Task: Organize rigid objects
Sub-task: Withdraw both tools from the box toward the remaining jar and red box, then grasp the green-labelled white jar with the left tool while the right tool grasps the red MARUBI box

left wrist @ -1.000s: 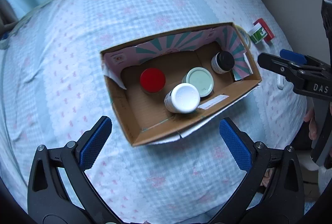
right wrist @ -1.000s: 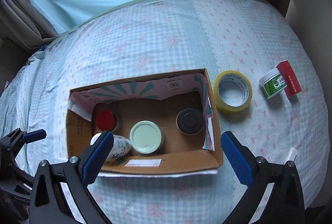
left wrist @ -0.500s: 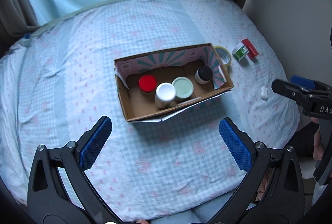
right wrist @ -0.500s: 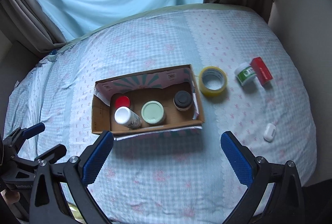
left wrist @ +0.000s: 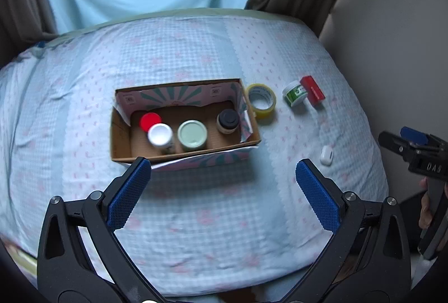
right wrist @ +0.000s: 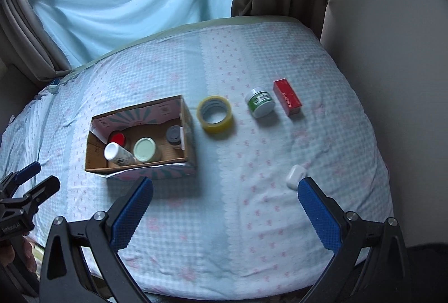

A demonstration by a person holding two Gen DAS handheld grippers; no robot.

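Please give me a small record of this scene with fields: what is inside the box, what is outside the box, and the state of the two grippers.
surface: bed with checked sheet
container: cardboard box, open top
inside box: red-lid jar; white-cap bottle; pale green-lid jar; dark-lid jar
outside box: tape roll; green and white jar; red carton; white earbud case
left gripper: open, empty
right gripper: open, empty

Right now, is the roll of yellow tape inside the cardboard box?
No, the roll of yellow tape lies on the bedspread just outside the cardboard box, beside its right wall.
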